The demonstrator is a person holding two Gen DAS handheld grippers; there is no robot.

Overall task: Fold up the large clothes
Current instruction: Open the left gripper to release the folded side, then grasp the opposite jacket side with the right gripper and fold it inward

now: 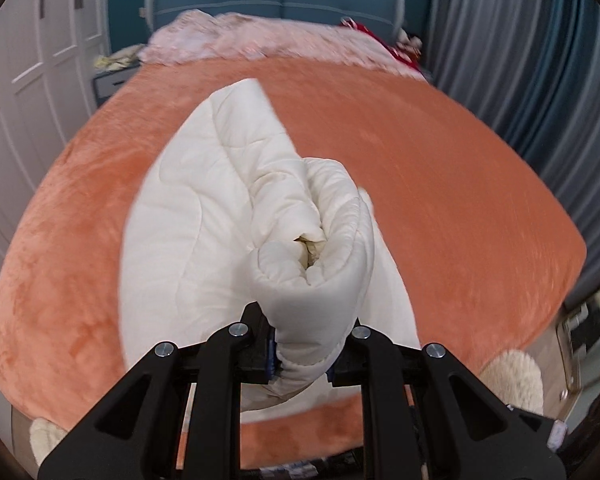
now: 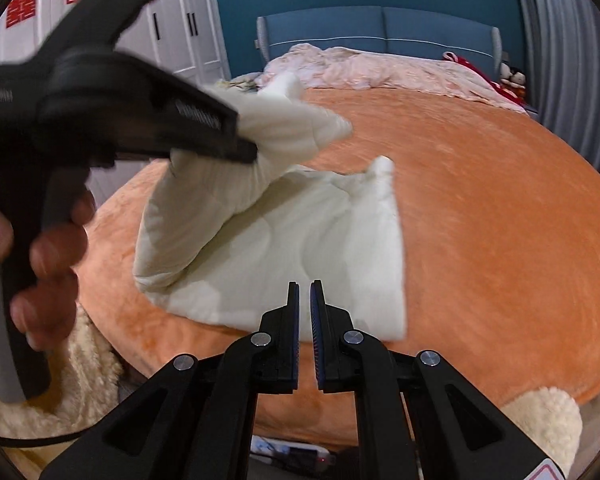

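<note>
Left wrist view: left tongs [image 1: 302,354] clamp one cream garment [image 1: 204,216]; right tongs [image 2: 305,320] nearly closed, empty

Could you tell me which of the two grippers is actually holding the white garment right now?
The left gripper: it is clamped on a bunched fold of the white garment, lifting it. The right gripper has nothing between its nearly closed fingers.

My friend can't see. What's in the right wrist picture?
The left tool lifts a bunched corner of a padded cream-white quilted garment off a fuzzy orange bed blanket. The right tool hovers nearly closed and empty over the garment's near edge.
</note>
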